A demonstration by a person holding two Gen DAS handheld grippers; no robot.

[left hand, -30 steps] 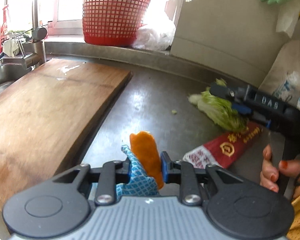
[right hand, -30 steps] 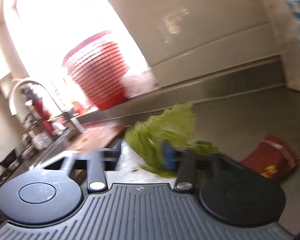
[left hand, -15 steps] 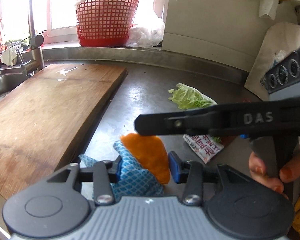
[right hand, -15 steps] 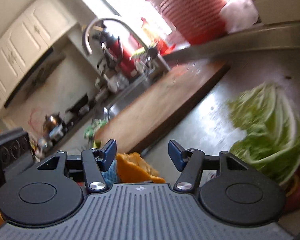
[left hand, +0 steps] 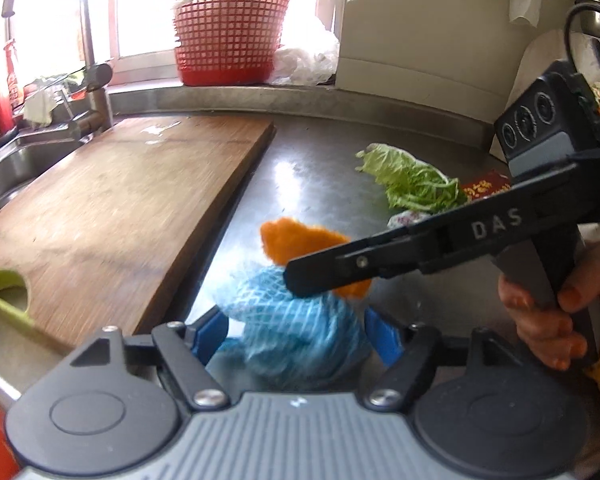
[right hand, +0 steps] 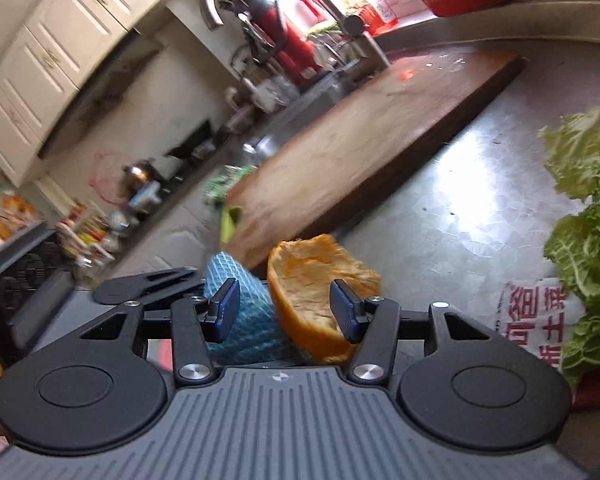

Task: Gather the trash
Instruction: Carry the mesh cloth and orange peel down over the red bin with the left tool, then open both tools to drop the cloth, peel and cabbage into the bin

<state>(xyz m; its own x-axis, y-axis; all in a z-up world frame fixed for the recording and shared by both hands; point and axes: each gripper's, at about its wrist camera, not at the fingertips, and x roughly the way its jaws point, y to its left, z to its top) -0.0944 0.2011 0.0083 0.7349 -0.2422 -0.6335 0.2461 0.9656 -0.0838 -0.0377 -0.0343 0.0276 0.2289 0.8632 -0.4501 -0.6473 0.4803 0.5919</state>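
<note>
Claw work first: our left claw [left hand: 296, 334] has its blue pads spread wide around a blue net [left hand: 292, 328] and an orange peel [left hand: 300, 240]. We cannot tell if the pads press on the net or just sit beside it. Our right claw [right hand: 286, 310] reaches across with its pads wide, one on each side of the peel, not squeezing yet. We think it comes to take the peel, so the trash ends up together.

More trash lies on the shiny metal bench [left hand: 320, 168]: a green cabbage leaf [left hand: 412, 180] on a red and white wrapper [right hand: 536, 320]. A big wooden board [left hand: 132, 200] sits by the sink [left hand: 4, 168] and tap [left hand: 88, 52]. A red basket [left hand: 232, 24] stands by the bright window.
</note>
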